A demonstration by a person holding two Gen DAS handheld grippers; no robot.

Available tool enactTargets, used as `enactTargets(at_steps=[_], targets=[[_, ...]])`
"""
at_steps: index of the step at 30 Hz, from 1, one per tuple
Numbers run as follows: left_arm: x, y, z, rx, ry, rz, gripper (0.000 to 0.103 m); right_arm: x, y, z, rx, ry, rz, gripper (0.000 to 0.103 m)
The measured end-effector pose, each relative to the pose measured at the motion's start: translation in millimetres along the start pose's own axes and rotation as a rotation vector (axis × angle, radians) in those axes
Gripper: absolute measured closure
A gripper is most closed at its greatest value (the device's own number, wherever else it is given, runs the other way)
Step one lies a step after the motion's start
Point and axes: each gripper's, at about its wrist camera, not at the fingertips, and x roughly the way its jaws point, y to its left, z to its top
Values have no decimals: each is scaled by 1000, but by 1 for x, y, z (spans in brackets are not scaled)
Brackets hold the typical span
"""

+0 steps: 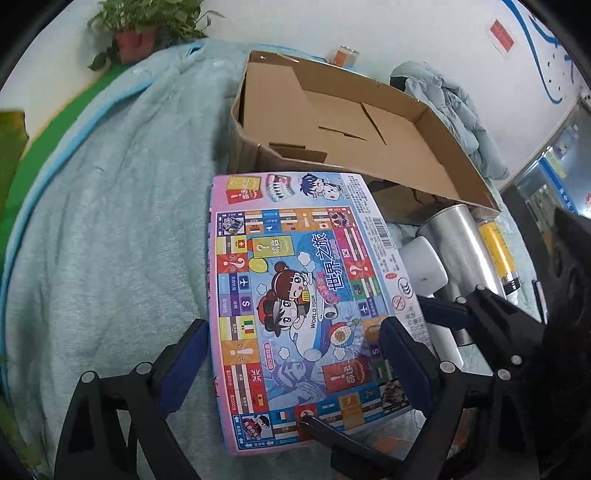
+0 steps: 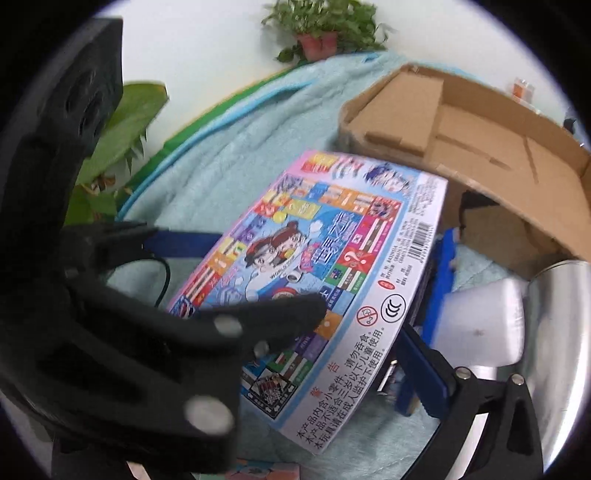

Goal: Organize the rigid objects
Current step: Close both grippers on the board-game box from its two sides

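A colourful board-game box (image 1: 295,295) (image 2: 332,277) lies tilted on the light blue blanket (image 1: 110,221), its right side raised over other items. My left gripper (image 1: 297,347) is open: the left finger stands just outside the box's left edge and the right finger hangs over its printed top. My right gripper (image 2: 295,343) is open too. Its right blue pad sits beside the box's near right corner, and its left finger is hidden behind the left gripper. In the left wrist view both right fingers show wide apart around that corner. An open, empty cardboard box (image 1: 424,155) (image 2: 480,147) stands just beyond.
A silver can (image 1: 461,240) (image 2: 565,295), a white block (image 1: 424,266) (image 2: 484,317) and a yellow-labelled can (image 1: 498,251) lie right of the game box. A potted plant (image 1: 140,29) stands against the far wall, and a heap of pale clothing (image 1: 454,110) lies behind the cardboard box.
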Motion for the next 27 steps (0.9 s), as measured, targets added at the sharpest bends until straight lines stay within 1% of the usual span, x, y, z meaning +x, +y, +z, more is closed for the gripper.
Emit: enactTargets(at_steps=[3,6,7,8,9,10,11,12,13,14,15,16,19,22,23,24,25,27], targets=[[-8,0,1,-9,-12,9,12,-7,-2,0,-8,-18,6,2],[-12,0,0,-18,-5,12,12,-12,-1,-2,-4,-25,24,2],[-12,1,-1,-18,5,-28,21,-11,-1,-3,-4,-22,35,3],[-9,-4,0,-22,48,-142,23,-12,1,-3,-9,-17,81,9],[-8,-12,-1,-3,61,-166,22,-11,5,-4,-17,5,136,24],[-14,-20,-4,38,25,-111,19,-12,5,-3,-8,13,152,22],[-15,-22,-5,45,20,-97,19,-10,6,-5,-3,15,151,22],[-12,-20,-6,31,56,-125,19,-7,5,-6,-5,20,169,22],[-9,-16,-8,11,92,-132,19,-4,3,-7,6,33,176,22],[-8,-13,-11,4,99,-104,19,-1,-2,-9,26,47,169,22],[-10,-9,-13,7,93,-56,18,0,-7,-12,43,44,158,22],[-11,-3,-15,0,93,-37,18,-1,-15,-15,61,35,158,22],[-7,16,-15,-63,108,-52,18,-3,-33,-25,114,44,179,22],[4,37,-17,-97,136,-27,17,-5,-35,-27,116,42,194,22],[8,42,-17,-102,142,-41,16,-5,-34,-27,116,43,206,22],[9,45,-18,-100,139,-53,13,-5,-35,-28,128,50,231,22],[10,47,-17,-95,139,-62,10,-2,-38,-27,157,67,265,22],[11,50,-16,-86,142,-89,7,6,-43,-26,198,108,293,22]])
